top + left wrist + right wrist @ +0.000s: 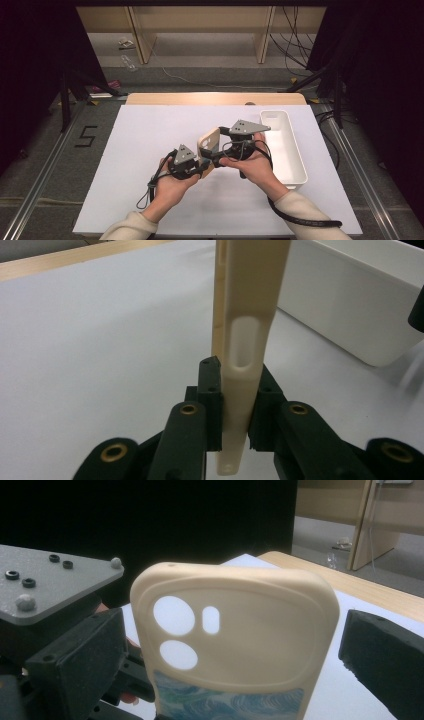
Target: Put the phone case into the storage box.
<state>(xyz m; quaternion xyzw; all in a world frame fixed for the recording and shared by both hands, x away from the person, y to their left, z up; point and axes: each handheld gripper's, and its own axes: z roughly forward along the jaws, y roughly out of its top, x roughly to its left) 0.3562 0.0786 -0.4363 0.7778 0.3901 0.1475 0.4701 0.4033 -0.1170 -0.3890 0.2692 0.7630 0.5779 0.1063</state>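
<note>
left gripper [235, 405] clamps phone case [209, 144] upright, camera holes seemingly topmost.

You have a cream phone case [235, 640] with three camera cutouts and a blue wave print on its back, held upright off the desk, its lower edge clamped in your left gripper [235, 410].

**Open sheet left, bin on the right**

The white table [150, 130] lies bare across the frame's left and along the bottom. At right the white bin [285, 145] blocks passage. At centre, the raised phone case [208, 142] stands between both grippers.
</note>
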